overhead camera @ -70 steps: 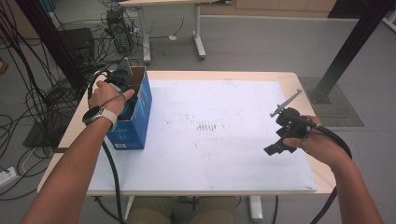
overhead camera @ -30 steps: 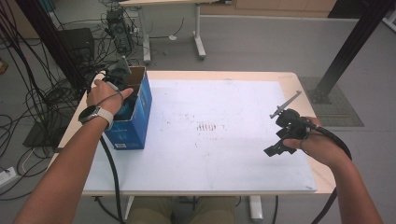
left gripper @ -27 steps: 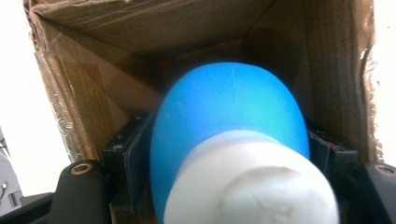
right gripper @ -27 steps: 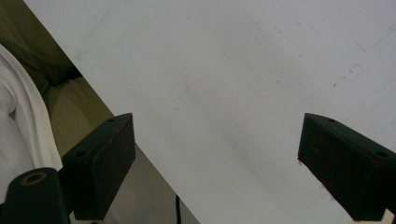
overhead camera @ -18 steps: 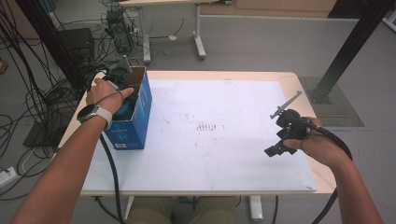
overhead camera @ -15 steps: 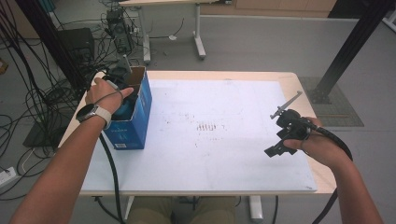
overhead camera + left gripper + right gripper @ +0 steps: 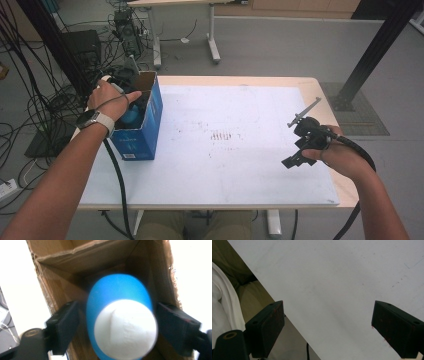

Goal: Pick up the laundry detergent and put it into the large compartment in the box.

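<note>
1. Blue bottle (image 7: 120,315), with its white cap toward the camera in the left gripper view, sits inside the open cardboard box (image 7: 150,120) at the left end of the counter (image 7: 240,165); from above, a patch of its blue shows in the box mouth beside the person's left hand.
2. Left gripper (image 7: 116,325) points down into the box. Its jaws have just been opening, and in its own view they stand on either side of the bottle with a sliver of gap at each pad, so they are not pressing on it.
3. The box is blue outside and plain brown inside, its torn flaps standing up around the bottle.
4. Mid-counter, a white sheet covers the top, with a small cluster of reddish marks (image 7: 220,135) near its centre.
5. Right gripper (image 7: 302,145) is held in the person's right hand near the right edge of the counter, well apart from the box. Its jaws stand wide open with nothing between them, over the bare white sheet at the near edge, as its own view shows.
</note>
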A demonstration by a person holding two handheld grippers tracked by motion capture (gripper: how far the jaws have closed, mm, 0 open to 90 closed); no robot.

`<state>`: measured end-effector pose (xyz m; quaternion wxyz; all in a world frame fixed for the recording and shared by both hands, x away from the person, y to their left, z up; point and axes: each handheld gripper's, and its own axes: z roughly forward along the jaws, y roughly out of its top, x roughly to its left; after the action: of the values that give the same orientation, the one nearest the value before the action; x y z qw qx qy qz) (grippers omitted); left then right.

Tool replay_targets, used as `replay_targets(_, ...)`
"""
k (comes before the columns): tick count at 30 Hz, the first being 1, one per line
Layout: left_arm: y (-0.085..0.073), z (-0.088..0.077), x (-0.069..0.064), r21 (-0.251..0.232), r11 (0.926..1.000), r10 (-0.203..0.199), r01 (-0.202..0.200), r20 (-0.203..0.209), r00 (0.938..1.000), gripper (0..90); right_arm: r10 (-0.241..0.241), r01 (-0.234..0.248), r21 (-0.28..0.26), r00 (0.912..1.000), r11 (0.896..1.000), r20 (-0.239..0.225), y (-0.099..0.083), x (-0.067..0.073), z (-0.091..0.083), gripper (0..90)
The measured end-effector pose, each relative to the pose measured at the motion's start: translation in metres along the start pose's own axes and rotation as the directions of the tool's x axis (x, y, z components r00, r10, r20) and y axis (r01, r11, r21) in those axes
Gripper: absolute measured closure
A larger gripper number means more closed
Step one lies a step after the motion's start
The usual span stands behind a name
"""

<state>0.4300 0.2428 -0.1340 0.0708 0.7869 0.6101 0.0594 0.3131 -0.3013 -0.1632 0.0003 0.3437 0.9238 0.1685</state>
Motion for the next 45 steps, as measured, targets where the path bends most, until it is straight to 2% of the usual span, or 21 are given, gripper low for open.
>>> replay_targets(2,-0.001,-0.005,0.001,-0.012,0.9999,-0.004,0.004,0.006,1.0000,13.1,0.000,0.000,0.000,1.0000,1.000,0.000,0.000,0.001,0.000,11.3)
replay_targets(4,-0.001,-0.009,0.007,-0.019,0.9998,-0.009,0.010,0.039,0.9992,9.4,-0.001,0.001,0.002,1.0000,1.000,0.001,0.001,0.001,0.000,11.3)
replay_targets(6,-0.002,-0.014,0.004,-0.035,0.9994,0.009,-0.008,0.027,0.9996,9.7,0.001,-0.001,0.005,1.0000,1.000,0.002,0.001,0.002,-0.001,11.3)
replay_targets(10,0.006,-0.022,0.003,-0.014,0.9980,0.062,-0.061,0.051,0.9968,6.5,0.004,-0.004,0.006,1.0000,1.000,0.005,0.001,0.003,-0.002,11.3)
replay_targets(11,0.006,-0.025,0.000,-0.021,0.9973,0.071,-0.070,0.040,0.9967,6.9,0.004,-0.004,0.007,1.0000,1.000,0.005,0.001,0.003,-0.002,11.3)
replay_targets(14,0.005,-0.032,-0.003,-0.039,0.9964,0.077,-0.075,0.046,0.9960,6.7,0.006,-0.006,0.009,1.0000,1.000,0.007,0.002,0.004,-0.003,11.3)
replay_targets(15,0.007,-0.035,-0.003,-0.035,0.9961,0.082,-0.081,0.050,0.9954,6.5,0.006,-0.006,0.011,0.9999,1.000,0.009,0.002,0.004,-0.003,11.3)
replay_targets(18,0.013,-0.044,-0.009,-0.023,0.9953,0.095,-0.095,0.026,0.9951,6.2,0.009,-0.009,0.008,0.9999,1.000,0.014,0.001,0.005,-0.006,11.3)
replay_targets(20,0.014,-0.051,-0.008,-0.033,0.9949,0.097,-0.095,0.036,0.9947,6.3,0.010,-0.010,0.009,0.9998,1.000,0.016,0.001,0.005,-0.007,11.3)
replay_targets(24,0.014,-0.069,-0.008,-0.063,0.9901,0.128,-0.126,0.043,0.9908,5.6,0.011,-0.011,0.008,0.9997,1.000,0.020,0.000,0.005,-0.009,11.3)
replay_targets(28,0.021,-0.084,-0.011,-0.052,0.9856,0.164,-0.161,0.054,0.9850,5.0,0.013,-0.014,0.008,0.9997,1.000,0.022,0.000,0.005,-0.011,11.3)
replay_targets(31,0.023,-0.095,-0.015,-0.061,0.9797,0.194,-0.191,0.058,0.9792,5.2,0.016,-0.016,0.007,0.9996,1.000,0.022,0.000,0.004,-0.012,11.3)
replay_targets(34,0.024,-0.105,-0.020,-0.077,0.9704,0.234,-0.229,0.064,0.9701,5.1,0.023,-0.023,0.009,0.9995,1.000,0.023,0.001,0.004,-0.012,11.3)
replay_targets(38,0.029,-0.111,-0.030,-0.076,0.9521,0.302,-0.296,0.072,0.9507,6.0,0.028,-0.028,0.010,0.9994,1.000,0.023,0.003,0.003,-0.013,11.3)
replay_targets(40,0.031,-0.113,-0.031,-0.081,0.9439,0.327,-0.320,0.096,0.9401,6.1,0.025,-0.026,0.010,0.9994,1.000,0.023,0.004,0.003,-0.013,11.3)
replay_targets(45,0.035,-0.119,-0.039,-0.097,0.9201,0.389,-0.379,0.109,0.9149,6.2,0.026,-0.026,0.010,0.9994,1.000,0.023,0.007,0.003,-0.014,11.3)
